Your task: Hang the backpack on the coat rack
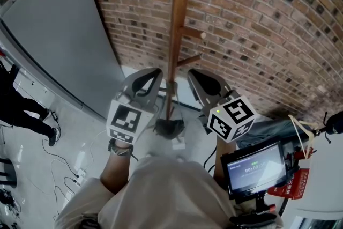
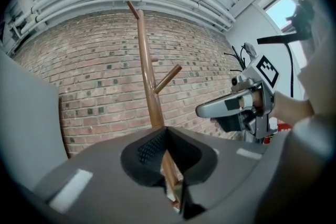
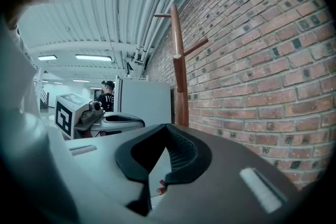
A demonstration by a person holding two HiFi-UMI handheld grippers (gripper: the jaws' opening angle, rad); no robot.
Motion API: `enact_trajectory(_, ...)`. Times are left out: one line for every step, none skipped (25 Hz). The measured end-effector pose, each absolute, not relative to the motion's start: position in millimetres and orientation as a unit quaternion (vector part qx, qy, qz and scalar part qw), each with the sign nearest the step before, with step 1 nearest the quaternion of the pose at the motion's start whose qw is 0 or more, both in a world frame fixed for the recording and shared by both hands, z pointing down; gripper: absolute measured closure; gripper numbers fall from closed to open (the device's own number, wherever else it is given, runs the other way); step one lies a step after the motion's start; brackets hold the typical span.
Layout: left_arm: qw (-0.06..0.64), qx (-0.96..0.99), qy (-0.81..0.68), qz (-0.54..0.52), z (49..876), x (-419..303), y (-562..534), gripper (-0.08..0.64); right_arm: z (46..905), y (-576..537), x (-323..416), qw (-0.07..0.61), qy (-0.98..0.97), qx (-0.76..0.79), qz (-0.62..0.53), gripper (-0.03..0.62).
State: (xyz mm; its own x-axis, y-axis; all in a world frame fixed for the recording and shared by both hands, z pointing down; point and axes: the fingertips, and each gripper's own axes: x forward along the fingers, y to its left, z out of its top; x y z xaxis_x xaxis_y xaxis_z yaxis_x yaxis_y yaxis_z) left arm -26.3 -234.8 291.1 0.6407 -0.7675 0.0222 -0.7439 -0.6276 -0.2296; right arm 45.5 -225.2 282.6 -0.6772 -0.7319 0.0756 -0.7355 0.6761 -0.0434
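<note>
The wooden coat rack point(image 1: 174, 51) stands against the brick wall, with bare pegs angling up to the right. Its pole also shows in the left gripper view point(image 2: 149, 86) and the right gripper view point(image 3: 179, 76). My left gripper point(image 1: 155, 73) is held level just left of the pole, shut and empty point(image 2: 167, 129). My right gripper point(image 1: 193, 73) is level just right of the pole, shut with nothing in it point(image 3: 167, 127). A dark grey lump point(image 1: 169, 128) with a white tag lies at the rack's foot. I cannot tell whether it is the backpack.
A grey panel point(image 1: 59, 45) leans at the left. Grey-blue fabric point(image 1: 270, 128) lies at the right beside a small monitor point(image 1: 256, 168) and a red tag point(image 1: 293, 182). A person in black point(image 1: 21, 110) stands far left, and cables point(image 1: 64, 161) run over the white floor.
</note>
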Motion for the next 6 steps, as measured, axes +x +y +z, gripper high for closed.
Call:
enact_trajectory(0.1,-0.9,0.42,-0.059,291.2,-26.4,-235.1,0.56,282.7,-225.3,45.3,0.027,-0.915,0.4,0.035,0.592)
enact_trajectory(0.099,-0.9,0.421,-0.059,291.3,-26.5,-235.3,0.56,282.6,-225.3,45.2,0.027,-0.916,0.4,0.034,0.592)
enact_trajectory(0.099,-0.9,0.421,-0.059,291.4,-26.5,-235.5,0.56,282.6,-225.4,45.2,0.028,-0.916,0.399,0.034,0.592)
enact_trajectory(0.099,-0.9,0.421,-0.059,291.5,-26.4,-235.7,0.56,282.6,-225.4,45.3,0.029,-0.916,0.399,0.034,0.592)
enact_trajectory(0.099,-0.9,0.421,-0.06,291.5,-26.2,-235.8,0.56,282.6,-225.4,45.3,0.029,-0.916,0.399,0.034,0.592)
enact_trajectory(0.099,-0.9,0.421,-0.06,291.5,-26.0,-235.9,0.56,282.5,-225.5,45.4,0.03,-0.916,0.399,0.034,0.592)
